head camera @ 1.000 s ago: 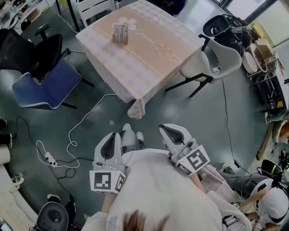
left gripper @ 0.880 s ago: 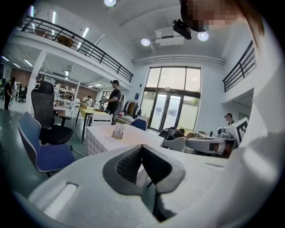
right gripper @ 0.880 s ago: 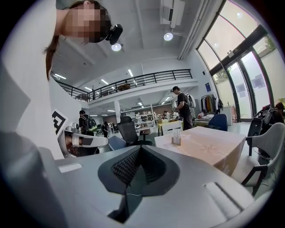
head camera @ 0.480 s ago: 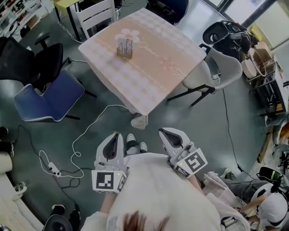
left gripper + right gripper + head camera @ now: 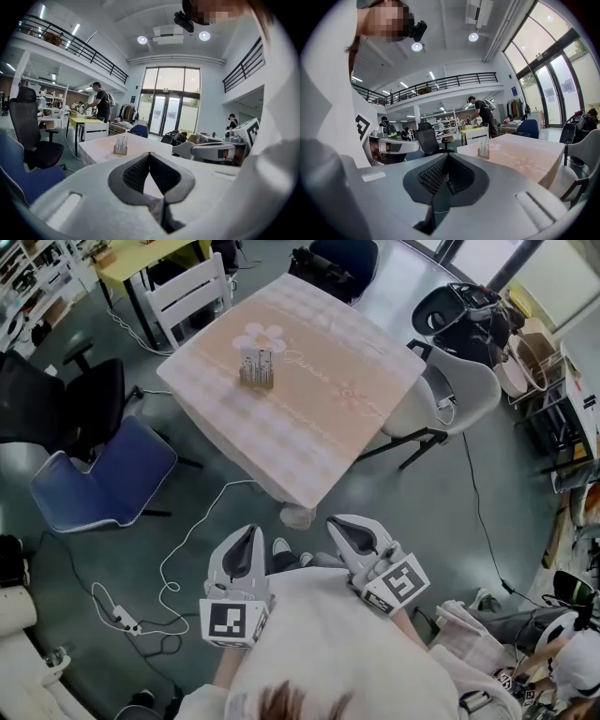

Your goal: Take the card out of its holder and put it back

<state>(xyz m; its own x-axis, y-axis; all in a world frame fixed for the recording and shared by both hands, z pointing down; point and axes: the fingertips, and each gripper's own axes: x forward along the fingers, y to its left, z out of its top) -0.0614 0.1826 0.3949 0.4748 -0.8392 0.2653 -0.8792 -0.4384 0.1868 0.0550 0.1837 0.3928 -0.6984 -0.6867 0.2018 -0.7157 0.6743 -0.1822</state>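
- Your left tongs [image 5: 149, 153]: ribbed grey pads [image 5: 133, 173] pressed together, pinching nothing.
- Your right tongs [image 5: 447, 155]: likewise pressed together.
- Small holder [image 5: 256, 368] upright on square, checked-cloth worktop [image 5: 328, 418].

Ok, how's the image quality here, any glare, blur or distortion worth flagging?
Head view: sharp, evenly lit, the card holder small but distinct on the table. Left gripper view: fisheye bending, glass doors washed out. Right gripper view: same fisheye, windows blown out, ceiling lamp glaring.

Pink checked tablecloth [image 5: 281, 432], blue chair [image 5: 103, 479]
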